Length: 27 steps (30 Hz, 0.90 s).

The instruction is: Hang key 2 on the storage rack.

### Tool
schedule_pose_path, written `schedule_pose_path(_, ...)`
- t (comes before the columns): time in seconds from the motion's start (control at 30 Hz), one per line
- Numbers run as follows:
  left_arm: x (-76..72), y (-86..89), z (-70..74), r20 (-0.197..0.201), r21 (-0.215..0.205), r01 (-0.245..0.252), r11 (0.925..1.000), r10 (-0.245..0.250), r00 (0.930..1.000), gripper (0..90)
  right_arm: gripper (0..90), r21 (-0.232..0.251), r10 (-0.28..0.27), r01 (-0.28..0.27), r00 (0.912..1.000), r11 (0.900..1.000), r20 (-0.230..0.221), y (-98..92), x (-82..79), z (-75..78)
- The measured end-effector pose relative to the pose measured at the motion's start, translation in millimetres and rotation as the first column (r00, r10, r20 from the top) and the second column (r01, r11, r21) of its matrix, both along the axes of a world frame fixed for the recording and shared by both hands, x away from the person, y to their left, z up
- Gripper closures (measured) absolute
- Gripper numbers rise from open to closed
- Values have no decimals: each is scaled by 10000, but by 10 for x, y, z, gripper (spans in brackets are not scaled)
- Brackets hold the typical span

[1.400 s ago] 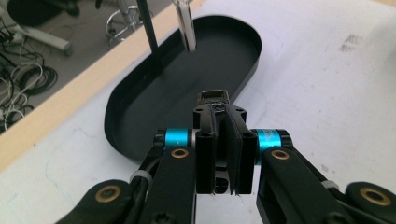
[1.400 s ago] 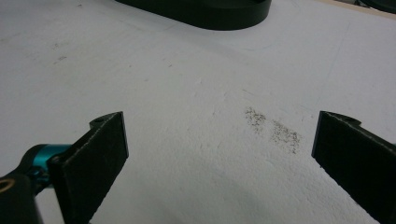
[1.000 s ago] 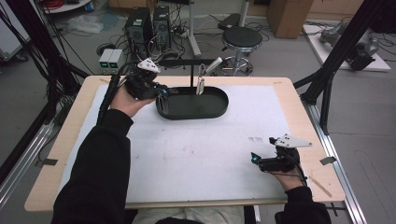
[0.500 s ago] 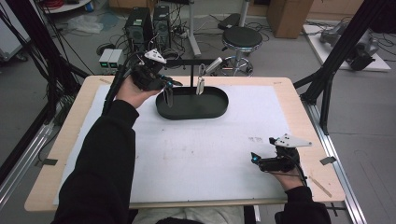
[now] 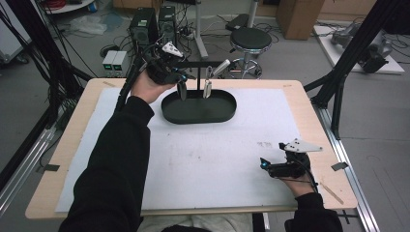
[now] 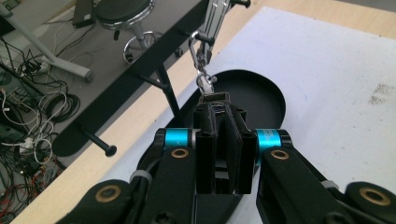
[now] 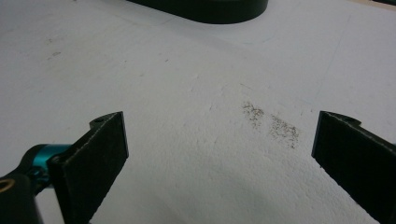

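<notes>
Above the near-left rim of the black oval tray [image 5: 198, 115], the left claw [image 6: 219, 109] is clamped on a metal clip [image 6: 205, 84] dangling just beyond its tips beside the tray's black stand [image 5: 198, 77], while the right claw [image 7: 219, 154] rests apart on the counter [image 5: 217, 159], well away from the tray.

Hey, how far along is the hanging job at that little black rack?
Looks partway. Done: one metal clip already hangs from the rack above the black tray. In hand: the left gripper is shut on a second small metal piece held up beside the bar; I can't tell that it is hooked on. Left: hook it and let go. The right gripper lies open on the white mat.
</notes>
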<state>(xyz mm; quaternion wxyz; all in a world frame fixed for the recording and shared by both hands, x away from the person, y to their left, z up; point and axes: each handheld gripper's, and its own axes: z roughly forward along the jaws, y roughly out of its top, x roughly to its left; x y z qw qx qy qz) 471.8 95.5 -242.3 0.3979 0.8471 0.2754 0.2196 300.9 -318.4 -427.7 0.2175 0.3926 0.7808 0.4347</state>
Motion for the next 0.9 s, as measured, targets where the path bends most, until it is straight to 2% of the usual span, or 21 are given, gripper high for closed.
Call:
schedule_pose_path(0.1,24,-13,17,48,5,-51,10000,51,10000,829,29,-6,0,0,10000,10000,24,-2,0,1)
schedule_pose_path(0.2,62,-10,14,-76,42,-158,9999,158,9998,829,29,36,-37,37,10000,10000,-43,-1,-7,3)
schedule_pose_path(0.43,242,11,-51,-578,119,-703,9975,709,9958,829,29,28,-20,21,10000,10000,-32,-3,-8,3)
schedule_pose_path(0.5,302,20,-53,-629,-8,-882,9961,880,9941,829,29,21,-23,23,10000,10000,-32,-5,-4,1)
schedule_pose_path(0.57,353,35,-62,-886,-296,-921,9953,891,9921,829,29,-2,-17,17,10000,10000,-35,-4,-2,-2)
schedule_pose_path(0.63,382,25,-76,-968,-282,-936,9952,904,9912,828,29,1,-20,20,10000,10000,-22,-7,-3,-3)
schedule_pose_path(0.77,392,-30,-57,-895,-382,-950,9947,913,9918,830,29,11,-43,43,10000,10000,-89,-18,4,-15)
schedule_pose_path(0.9,427,-59,-53,-878,-383,-1395,9895,1358,9868,830,29,-8,12,-12,9999,10000,-101,-9,-2,-14)
